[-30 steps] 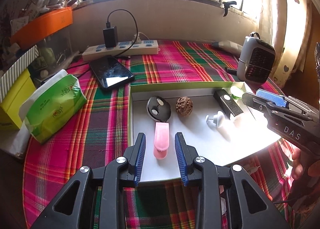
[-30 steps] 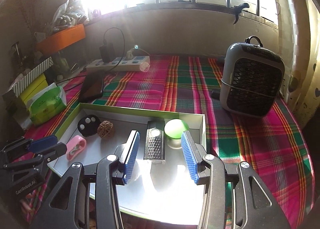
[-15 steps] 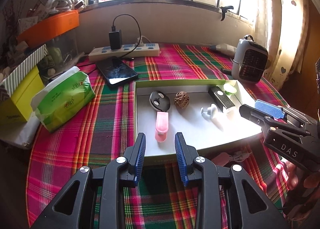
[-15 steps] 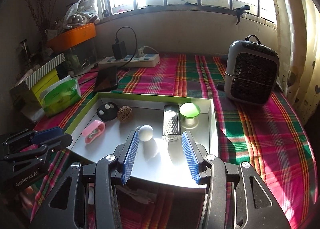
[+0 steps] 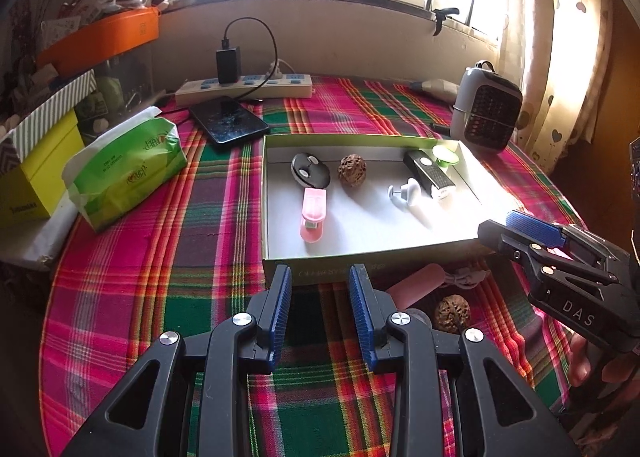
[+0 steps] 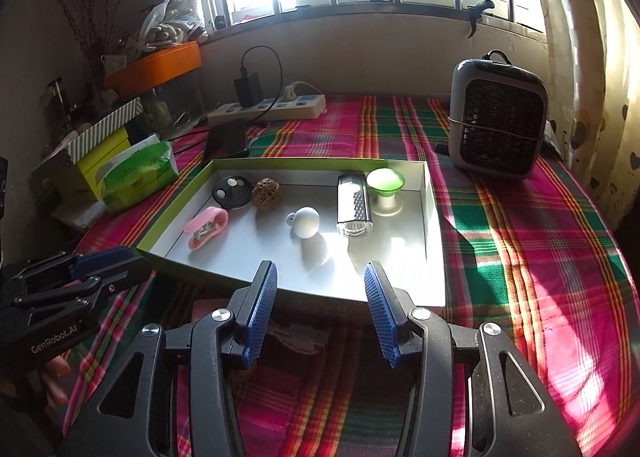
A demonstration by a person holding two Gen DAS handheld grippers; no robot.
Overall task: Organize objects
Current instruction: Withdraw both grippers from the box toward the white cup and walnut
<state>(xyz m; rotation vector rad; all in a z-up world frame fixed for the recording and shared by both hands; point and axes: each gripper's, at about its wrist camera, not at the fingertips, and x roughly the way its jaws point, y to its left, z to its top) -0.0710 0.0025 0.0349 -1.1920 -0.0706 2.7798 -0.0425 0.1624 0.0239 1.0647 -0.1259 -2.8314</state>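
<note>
A shallow white box with green sides (image 5: 276, 257) (image 6: 434, 213) lies on the plaid cloth. In it are a black round disc (image 5: 310, 174) (image 6: 231, 187), a walnut (image 5: 352, 170) (image 6: 266, 193), a pink clip (image 5: 313, 215) (image 6: 206, 226), a white knob (image 5: 406, 191) (image 6: 306, 221), a dark grater-like bar (image 5: 430, 173) (image 6: 353, 207) and a green-topped stand (image 5: 445, 155) (image 6: 385, 184). Before the box lie a second walnut (image 5: 452, 307), a pink stick (image 5: 416, 285) and a white cable (image 5: 466, 277). My left gripper (image 5: 320, 311) and right gripper (image 6: 318, 311) are open and empty, near the box's front edge.
A green tissue pack (image 5: 124, 169), yellow box (image 5: 36, 177), phone (image 5: 228, 125) and power strip (image 5: 244, 87) stand left and behind. A small grey heater (image 6: 498, 119) stands at the back right. Orange tray (image 6: 156, 67) on the left shelf.
Both grippers have pulled back from over the box to in front of its near edge. The objects in front of the box came into the left wrist view.
</note>
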